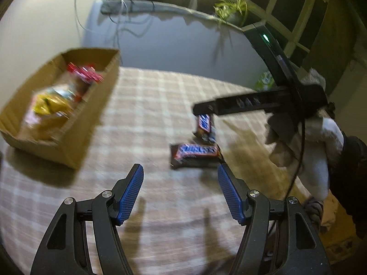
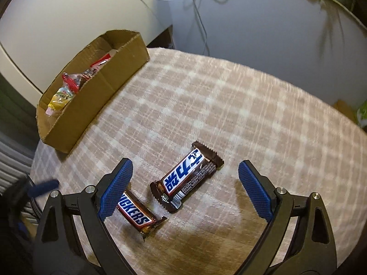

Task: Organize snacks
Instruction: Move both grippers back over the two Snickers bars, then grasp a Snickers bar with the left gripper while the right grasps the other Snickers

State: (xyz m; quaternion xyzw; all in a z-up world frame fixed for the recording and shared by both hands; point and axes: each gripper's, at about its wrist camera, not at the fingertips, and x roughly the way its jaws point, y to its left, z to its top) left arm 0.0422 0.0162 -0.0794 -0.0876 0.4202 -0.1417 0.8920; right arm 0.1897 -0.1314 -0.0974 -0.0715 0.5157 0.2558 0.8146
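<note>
Two Snickers bars lie on the checked tablecloth. In the right wrist view one bar (image 2: pixel 187 178) lies between my open right gripper's (image 2: pixel 184 178) fingers, and a second bar (image 2: pixel 137 215) lies by the left finger, partly under it. In the left wrist view the same bars show as a near one (image 1: pixel 195 153) and a far one (image 1: pixel 204 125) under the right gripper's body (image 1: pixel 259 103). My left gripper (image 1: pixel 180 183) is open and empty above the cloth. A cardboard box (image 1: pixel 91 105) at the left holds several snack packets (image 1: pixel 57 98); it also shows in the right wrist view (image 2: pixel 96 105).
The round table (image 2: pixel 252 114) is covered by a beige checked cloth. A grey wall with hanging cables (image 2: pixel 199 11) stands behind. A shelf with a plant (image 1: pixel 231 9) sits at the back right. A gloved hand (image 1: pixel 321 151) holds the right gripper.
</note>
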